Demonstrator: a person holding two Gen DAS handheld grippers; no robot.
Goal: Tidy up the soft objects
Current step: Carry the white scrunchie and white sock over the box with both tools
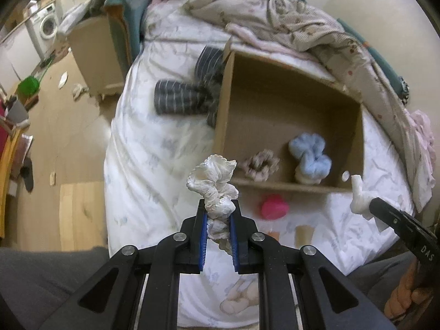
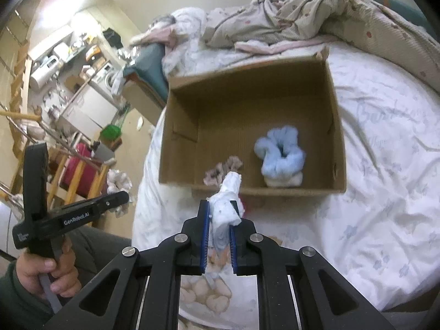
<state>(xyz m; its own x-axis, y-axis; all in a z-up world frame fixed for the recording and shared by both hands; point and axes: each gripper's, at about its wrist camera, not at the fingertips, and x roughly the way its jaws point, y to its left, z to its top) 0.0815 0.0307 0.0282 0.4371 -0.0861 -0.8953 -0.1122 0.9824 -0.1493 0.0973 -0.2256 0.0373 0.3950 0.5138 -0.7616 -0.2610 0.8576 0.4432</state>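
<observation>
in the right wrist view the pink scrunchie [image 2: 223,168] is blurred and partly hidden behind the white cloth [image 2: 226,209], so its shape cannot be told. a red thing [image 2: 244,205] at 3 o'clock of that cloth shows only as a sliver. in the left wrist view the striped socks [image 1: 181,97] slip behind the cardboard box [image 1: 224,104] wall at their 3 o'clock. the right gripper [image 1: 370,206] is cut off toward 4 o'clock, its fingers mostly unseen. the washing machine [image 1: 45,26] is too blurred for detail.
</observation>
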